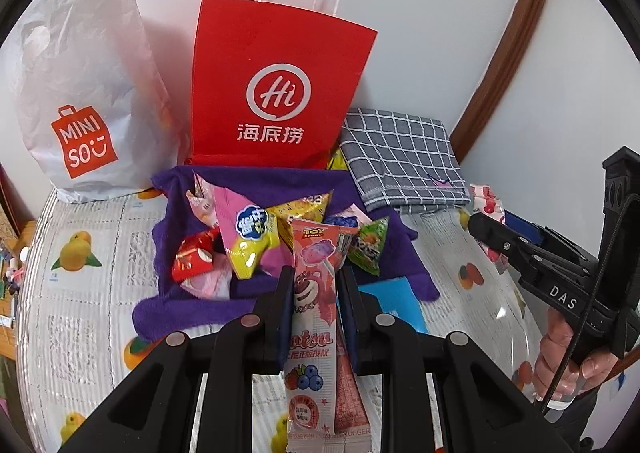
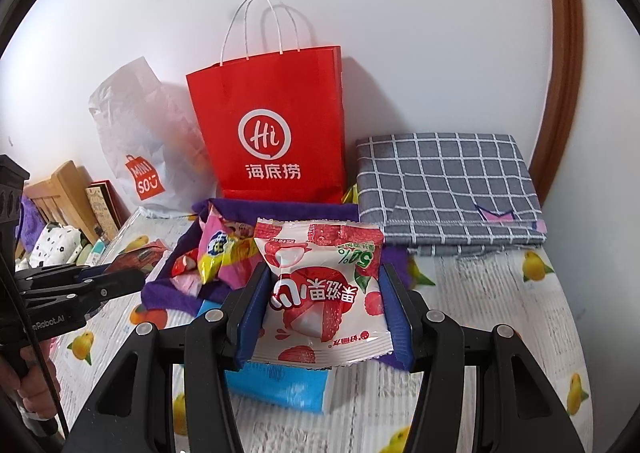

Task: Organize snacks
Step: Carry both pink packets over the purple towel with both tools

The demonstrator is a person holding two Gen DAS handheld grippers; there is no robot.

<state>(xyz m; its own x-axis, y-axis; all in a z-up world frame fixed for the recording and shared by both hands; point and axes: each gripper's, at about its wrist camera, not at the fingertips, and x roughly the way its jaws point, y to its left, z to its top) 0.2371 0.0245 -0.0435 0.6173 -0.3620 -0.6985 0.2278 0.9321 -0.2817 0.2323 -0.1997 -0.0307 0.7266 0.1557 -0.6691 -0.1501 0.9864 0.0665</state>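
Holding a snack in each gripper, we face a table covered in a fruit-print cloth (image 1: 80,237). Our left gripper (image 1: 314,293) is clamped on a long pink lollipop packet (image 1: 312,313) printed with a strawberry bear, gripped by its sides and standing upright. Our right gripper (image 2: 320,305) is clamped on a red-and-white lychee jelly packet (image 2: 320,293), its print upside down to us.

Just beyond both grippers a purple towel (image 1: 176,305) lies spread on the table with a loose heap of snack packets (image 1: 256,237) on it: pink, yellow, red and green wrappers, jumbled. Behind the heap a red paper bag (image 1: 280,85) with white rope handles stands upright against the wall. A white Miniso bag (image 1: 84,101) stands to its left, and a folded grey checked cloth (image 1: 404,161) lies to its right.

We judge the sorting barely under way: only two packets are lifted, most remain heaped, and we cannot see inside either bag.
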